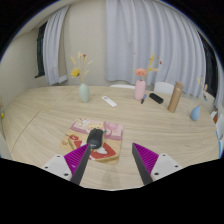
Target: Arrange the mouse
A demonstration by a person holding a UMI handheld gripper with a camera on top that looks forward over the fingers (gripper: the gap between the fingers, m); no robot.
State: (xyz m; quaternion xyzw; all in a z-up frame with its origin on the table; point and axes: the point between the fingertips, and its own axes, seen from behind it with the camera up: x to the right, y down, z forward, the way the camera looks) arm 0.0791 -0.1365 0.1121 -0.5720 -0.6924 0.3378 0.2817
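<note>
Now one black mouse (94, 139) sits on a pink-patterned mouse mat (97, 132), just ahead of the gripper (112, 163), whose two fingers stand spread apart and grasp nothing. Beyond the mat on the wooden table (40, 120) stand two vases: a pale blue vase (84, 93) holding yellow dried stems, and a pink vase (140, 90) holding flowers.

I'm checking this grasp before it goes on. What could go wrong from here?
1. The gripper is open, and the dark mouse lies nearer the left finger than the middle, so closing might nudge it aside rather than clamp it.
2. The mouse rests on a pink patterned mat; a low approach could catch and drag it.
</note>
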